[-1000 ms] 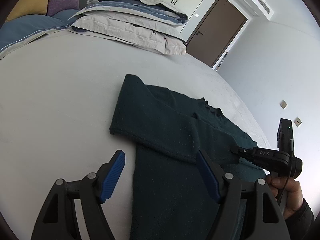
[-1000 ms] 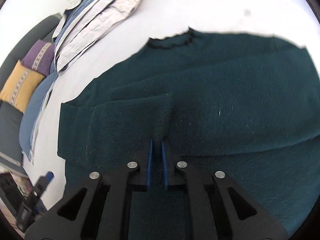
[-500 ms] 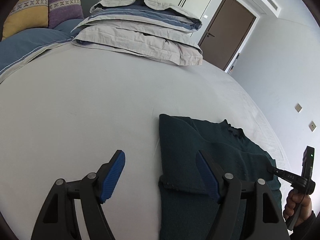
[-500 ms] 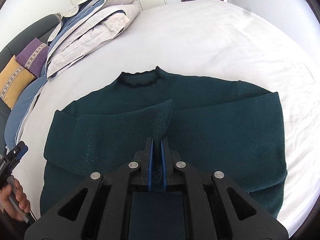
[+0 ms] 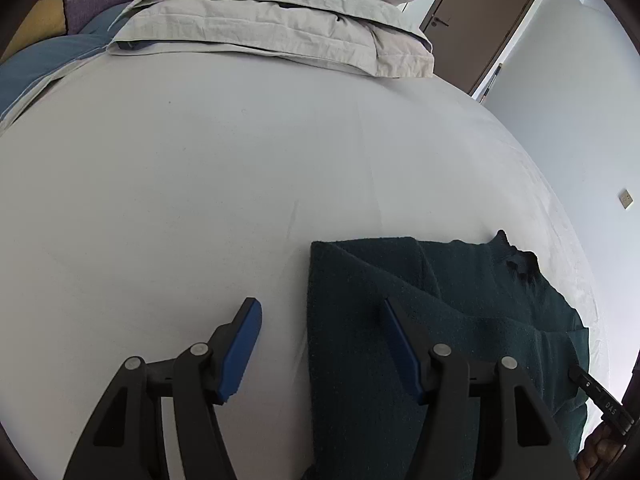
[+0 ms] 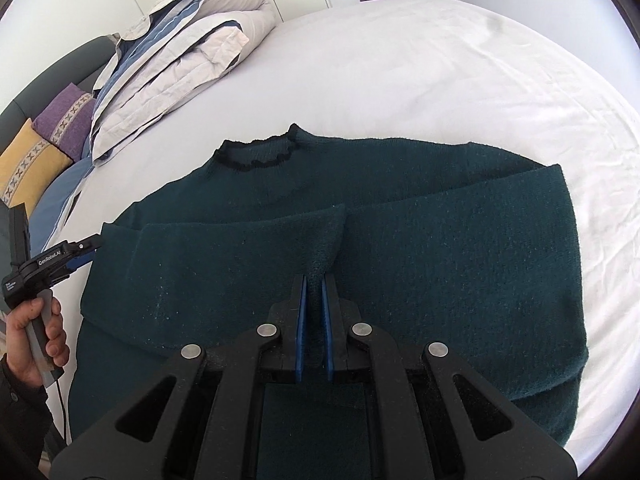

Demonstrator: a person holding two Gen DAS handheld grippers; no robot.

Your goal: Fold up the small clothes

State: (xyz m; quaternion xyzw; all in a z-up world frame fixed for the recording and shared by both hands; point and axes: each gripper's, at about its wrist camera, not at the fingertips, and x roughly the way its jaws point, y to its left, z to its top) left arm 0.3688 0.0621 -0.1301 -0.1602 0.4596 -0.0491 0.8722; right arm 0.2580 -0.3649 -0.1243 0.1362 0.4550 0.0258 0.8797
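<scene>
A dark green sweater (image 6: 440,240) with a black-trimmed neck (image 6: 256,156) lies flat on the white bed (image 6: 440,60), both sleeves folded across its chest. My right gripper (image 6: 314,284) is shut on the cuff of the left-hand sleeve (image 6: 240,248), which rises slightly between the blue pads. My left gripper (image 5: 320,306) hangs over the sweater's (image 5: 460,320) left folded edge. Its jaws are closing, with that edge between them and the pads not pressing on it. In the right wrist view the left gripper (image 6: 90,248) sits beside the left shoulder, held by a hand (image 6: 36,328).
A stack of folded grey and blue bedding (image 5: 280,20) lies at the head of the bed, with yellow (image 6: 24,164) and purple (image 6: 68,120) cushions beside it. A brown door (image 5: 484,20) and white wardrobes stand beyond. Bare sheet (image 5: 180,200) spreads left of the sweater.
My left gripper has swung left from over the sweater's middle to its left edge, and its jaws have narrowed. My right gripper has pulled back, still gripping the cuff.
</scene>
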